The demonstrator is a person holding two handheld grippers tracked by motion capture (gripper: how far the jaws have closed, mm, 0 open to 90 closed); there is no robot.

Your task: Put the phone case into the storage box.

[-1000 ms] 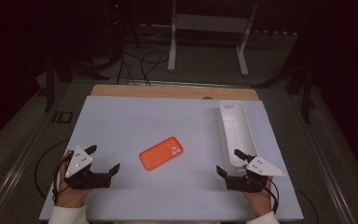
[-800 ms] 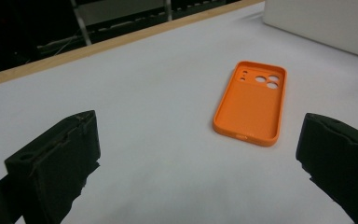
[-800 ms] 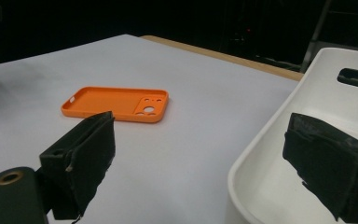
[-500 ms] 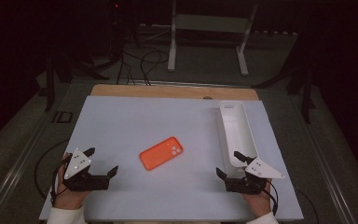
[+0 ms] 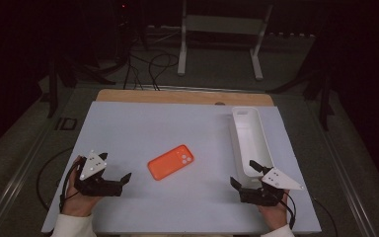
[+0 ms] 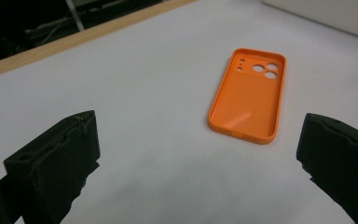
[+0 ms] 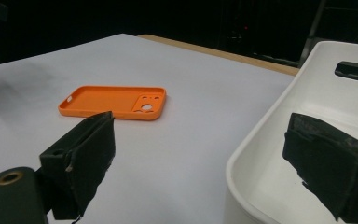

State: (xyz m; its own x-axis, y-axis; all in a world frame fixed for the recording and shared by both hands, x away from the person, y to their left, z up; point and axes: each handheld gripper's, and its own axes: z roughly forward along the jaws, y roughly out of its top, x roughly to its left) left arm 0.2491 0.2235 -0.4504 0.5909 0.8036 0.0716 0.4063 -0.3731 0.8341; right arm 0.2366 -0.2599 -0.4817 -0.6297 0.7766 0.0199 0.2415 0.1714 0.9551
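An orange plastic phone case lies flat near the middle of the pale grey counter, hollow side up, its round camera cut-outs at the end that points far and to the right. Nothing touches it.

The left gripper sits at the near left of the counter, held in the person's left hand, with its grey three-cornered plate on top. Its black jaws stand wide apart and hold nothing. In the left gripper view the phone case lies ahead, between the lines of the two jaws and apart from both.

The right gripper sits at the near right, held in the person's right hand, its jaws likewise spread wide and empty. It is just beside the near end of a long white plastic tray that runs from near to far along the right side of the counter. In the right gripper view one jaw stands in front of the tray's rounded near end, the other over bare counter, and the phone case lies farther off to the left, well apart from the tray.
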